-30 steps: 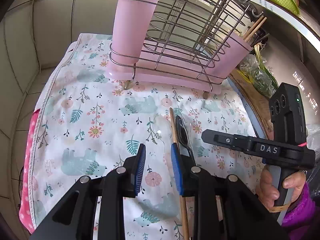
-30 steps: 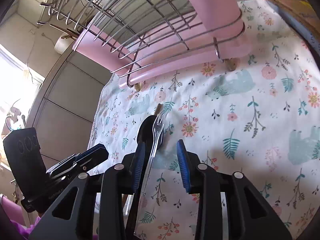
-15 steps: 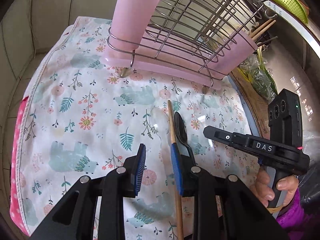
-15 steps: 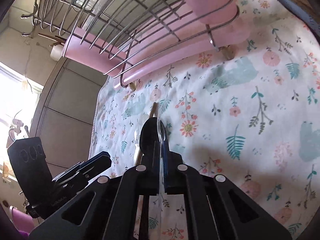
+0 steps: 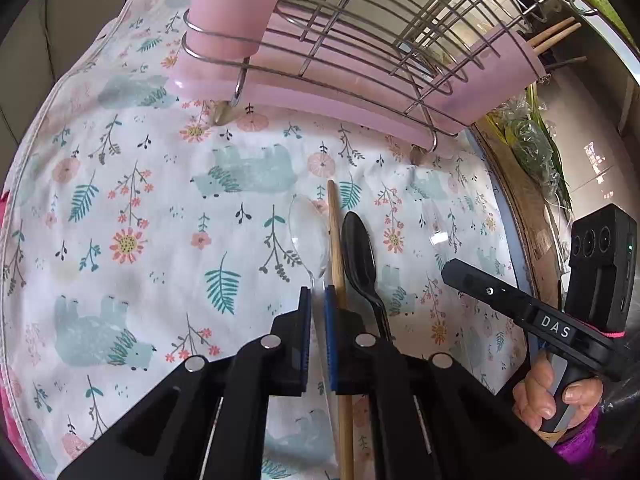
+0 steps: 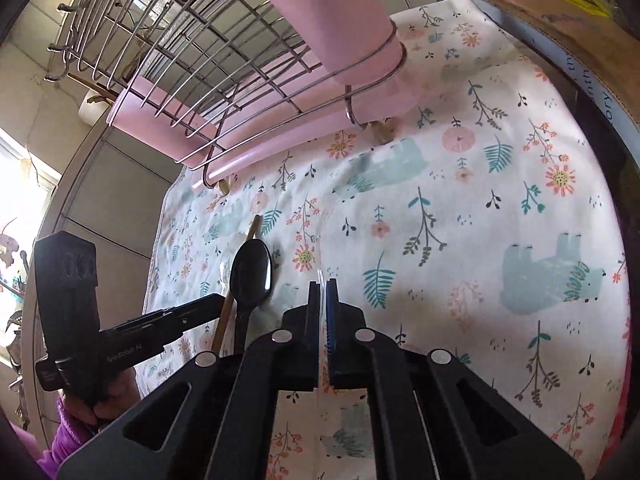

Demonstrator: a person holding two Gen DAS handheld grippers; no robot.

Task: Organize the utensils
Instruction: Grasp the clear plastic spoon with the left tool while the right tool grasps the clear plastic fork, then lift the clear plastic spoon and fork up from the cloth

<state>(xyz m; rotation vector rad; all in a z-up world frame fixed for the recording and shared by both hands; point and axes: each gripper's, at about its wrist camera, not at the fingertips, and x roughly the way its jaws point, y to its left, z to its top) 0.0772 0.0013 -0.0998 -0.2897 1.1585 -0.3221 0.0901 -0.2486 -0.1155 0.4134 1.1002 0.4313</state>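
A clear plastic spoon [image 5: 306,236], a wooden chopstick [image 5: 335,248] and a black plastic spoon [image 5: 360,256] lie side by side on the floral cloth [image 5: 140,208]. My left gripper [image 5: 317,300] is shut on the clear spoon's handle, low over the cloth. My right gripper [image 6: 323,288] is shut on a clear plastic fork [image 6: 320,240] and holds it above the cloth; the fork also shows faintly in the left wrist view [image 5: 434,228]. The black spoon [image 6: 252,272] and chopstick [image 6: 236,284] lie left of it. The right gripper's body [image 5: 532,316] is at the right.
A wire dish rack [image 5: 360,32] on a pink tray stands at the back, with a pink utensil cup [image 5: 236,4] at one end and another holding wooden chopsticks [image 5: 554,34] at the other. A cardboard box [image 6: 552,12] borders the cloth. Bagged greens [image 5: 528,148] lie beside it.
My left gripper moved forward and closed on the clear spoon's handle. My right gripper closed on the clear fork and lifted it to the right, away from the black spoon.
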